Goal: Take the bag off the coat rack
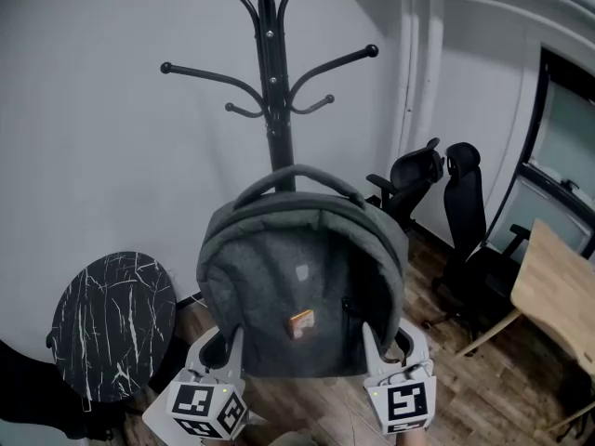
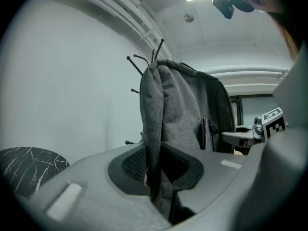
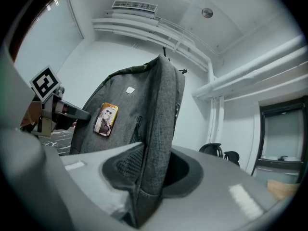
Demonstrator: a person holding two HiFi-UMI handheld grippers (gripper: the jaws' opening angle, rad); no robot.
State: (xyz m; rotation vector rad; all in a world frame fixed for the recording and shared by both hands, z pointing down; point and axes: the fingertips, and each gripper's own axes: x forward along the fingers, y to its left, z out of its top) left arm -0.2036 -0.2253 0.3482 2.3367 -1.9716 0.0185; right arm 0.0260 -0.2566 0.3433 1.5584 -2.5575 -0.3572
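1. The bag [image 1: 302, 286] is held upright in the air, in front of the pole of the coat rack [image 1: 275, 82]. Its top handle sits below the lowest hooks and is hung on none of them. Whether it touches the pole cannot be told.
2. The left gripper [image 2: 158, 170] is clenched on the grey fabric of the bag's lower left edge, which is pinched between both pads.
3. The right gripper [image 3: 147, 172] is clamped in the same way on the bag's lower right edge, beside a small orange badge [image 3: 106, 119] on the bag's front.
4. Overhead, the rack's curved hooks are spread to left and right. Only bare white wall [image 1: 102, 156] is seen behind them, and free air is left between the handle and the hooks.
5. At the near left, a round black marbled table [image 1: 112, 323] stands low, just beside the left gripper.
6. At the far right, two black office chairs [image 1: 465, 221] are parked by the wall, and a wooden desk [image 1: 558, 286] juts in from the right edge. Open wood floor [image 1: 502, 388] lies between them and the bag.
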